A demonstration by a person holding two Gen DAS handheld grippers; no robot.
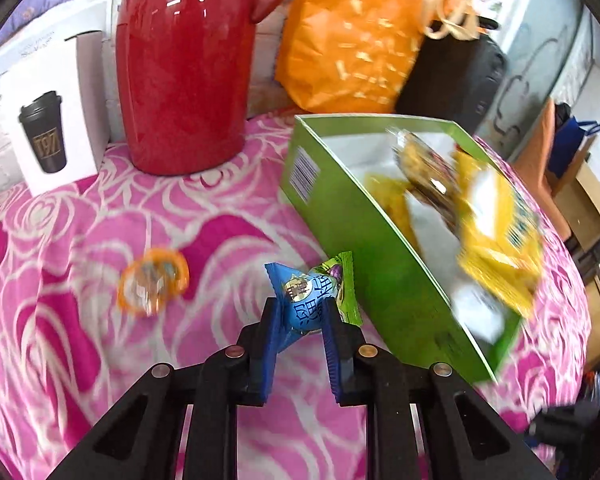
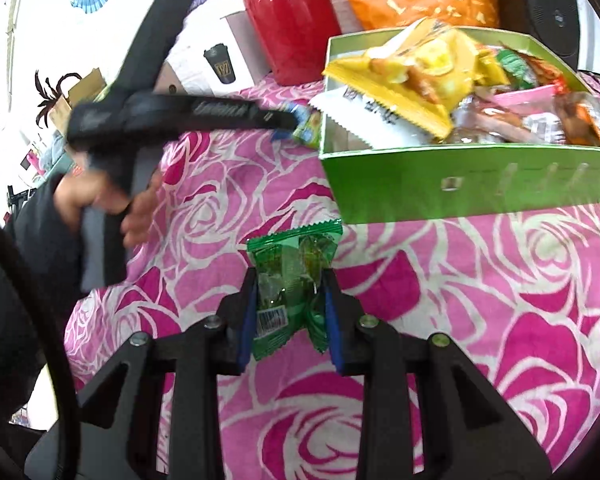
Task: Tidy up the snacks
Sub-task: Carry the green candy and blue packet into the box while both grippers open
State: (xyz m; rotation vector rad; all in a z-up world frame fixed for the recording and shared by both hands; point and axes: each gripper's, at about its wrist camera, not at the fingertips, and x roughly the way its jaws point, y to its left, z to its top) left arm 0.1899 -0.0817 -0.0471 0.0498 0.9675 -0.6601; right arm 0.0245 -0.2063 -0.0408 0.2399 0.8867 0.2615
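Snacks in hand: left tool [image 1: 302,312] pinches a blue packet [image 1: 300,300] at the green box's [image 1: 364,260] nine o'clock, right tool [image 2: 288,300] clamps a green packet [image 2: 288,276] at its six — light, crinkly, slippery film, best gripped mid-body.

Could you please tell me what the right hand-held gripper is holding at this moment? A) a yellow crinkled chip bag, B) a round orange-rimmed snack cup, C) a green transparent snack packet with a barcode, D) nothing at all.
C: in the right wrist view, the right hand-held gripper has its blue pads pressed on both sides of the green transparent snack packet, short of the green cardboard box.
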